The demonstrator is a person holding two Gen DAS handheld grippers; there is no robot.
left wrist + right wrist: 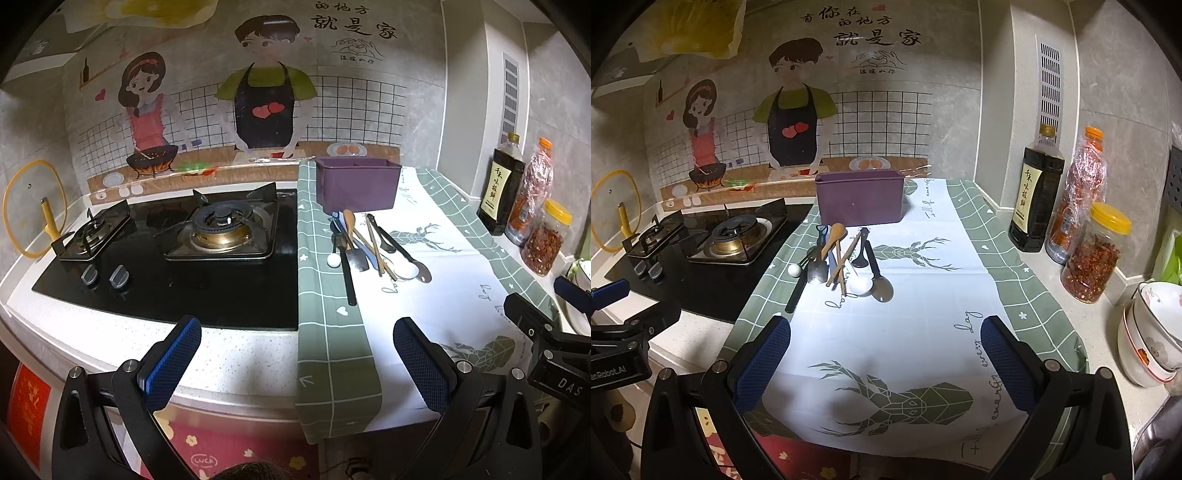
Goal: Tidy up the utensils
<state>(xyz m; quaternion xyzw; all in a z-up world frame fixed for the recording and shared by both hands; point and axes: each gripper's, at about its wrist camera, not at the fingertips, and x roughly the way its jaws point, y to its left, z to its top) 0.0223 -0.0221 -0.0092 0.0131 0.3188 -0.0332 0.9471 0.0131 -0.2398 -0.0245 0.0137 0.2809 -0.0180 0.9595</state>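
Hovering above the desk (1071, 325), left tongs (297, 356) spread wide and empty, right tongs (885, 356) also wide and empty, touching nothing, pile of utensils (842, 258) on the cloth (923, 332), just before the purple box (860, 201).

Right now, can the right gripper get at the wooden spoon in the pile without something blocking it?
Probably yes. The right gripper is open above bare cloth, nothing standing between it and the wooden spoon. The spoon lies atop the pile, though chopsticks lie close beside it.
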